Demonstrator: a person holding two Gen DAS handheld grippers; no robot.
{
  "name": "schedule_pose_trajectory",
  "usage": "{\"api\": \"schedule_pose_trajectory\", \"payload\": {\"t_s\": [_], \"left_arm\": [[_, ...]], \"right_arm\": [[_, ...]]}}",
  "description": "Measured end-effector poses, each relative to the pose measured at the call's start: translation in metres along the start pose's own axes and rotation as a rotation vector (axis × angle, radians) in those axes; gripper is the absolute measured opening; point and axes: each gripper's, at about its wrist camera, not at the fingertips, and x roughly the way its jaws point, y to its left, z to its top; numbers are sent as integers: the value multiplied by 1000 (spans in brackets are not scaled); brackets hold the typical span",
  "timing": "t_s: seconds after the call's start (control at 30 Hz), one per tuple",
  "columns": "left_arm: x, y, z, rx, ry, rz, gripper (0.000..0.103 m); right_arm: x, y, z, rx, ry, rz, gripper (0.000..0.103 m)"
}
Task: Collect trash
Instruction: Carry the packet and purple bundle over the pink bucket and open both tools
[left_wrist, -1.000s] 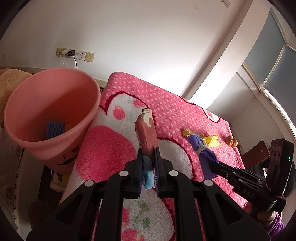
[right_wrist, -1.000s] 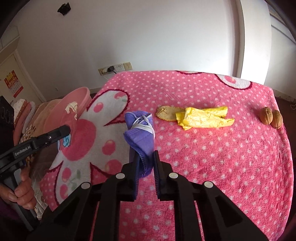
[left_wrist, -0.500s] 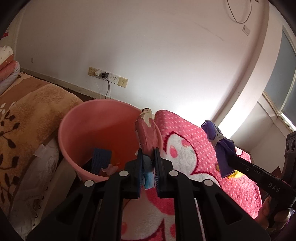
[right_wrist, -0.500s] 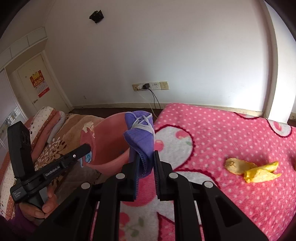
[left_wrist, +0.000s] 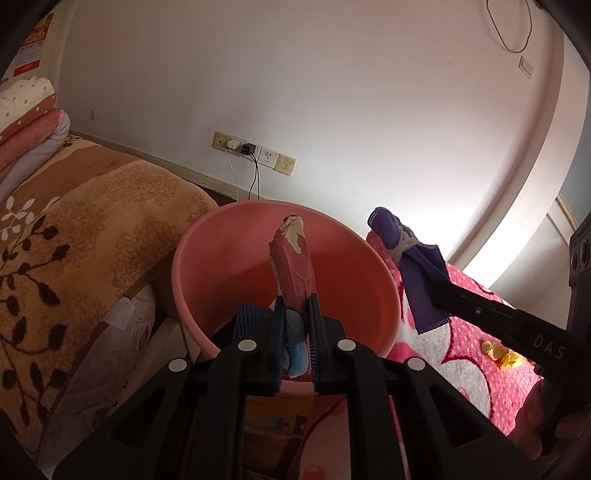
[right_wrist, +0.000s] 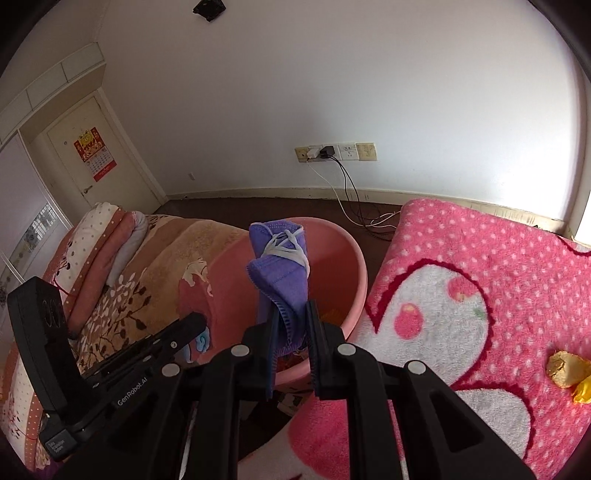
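Observation:
My left gripper (left_wrist: 295, 314) is shut on a crumpled red wrapper (left_wrist: 293, 266) with a blue scrap between the pads; it sticks up over the mouth of the pink bucket (left_wrist: 207, 236). My right gripper (right_wrist: 290, 317) is shut on a folded purple face mask (right_wrist: 280, 273) just before the bucket's rim (right_wrist: 360, 273). In the left wrist view the right gripper (left_wrist: 437, 291) holds the mask (left_wrist: 417, 273) at the bucket's right edge. The left gripper (right_wrist: 197, 321) shows at the lower left of the right wrist view. Yellow scraps (right_wrist: 565, 369) lie on the pink blanket (right_wrist: 480, 258).
A blue mesh piece (left_wrist: 251, 317) lies inside the bucket. A brown floral blanket (left_wrist: 74, 240) covers a bed left of the bucket, with folded bedding (left_wrist: 26, 122) at its far end. Wall sockets with cables (left_wrist: 255, 155) are behind. A door (right_wrist: 92, 158) is far left.
Both grippers have swung left from over the pink blanket to the bucket, each still holding its piece. The bucket now stands straight ahead in both views.

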Motion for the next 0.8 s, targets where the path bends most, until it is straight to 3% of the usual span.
{"api": "schedule_pose_trajectory", "payload": {"t_s": [0.37,0.47,0.6,0.8], "left_arm": [[15,5,-5,7,19,10,11],[18,6,-5,8,24,13,16],[19,9,-4,0,24,19,32],[17,11,-3,-3,20,17,32]], "right_arm": [[31,1,-2,-9,48,-34,14],[34,2,-3,-2,48,-35,15],[34,3,-3,-7,43,-27,24],[24,6,-3,-32,16,-29,32]]}}
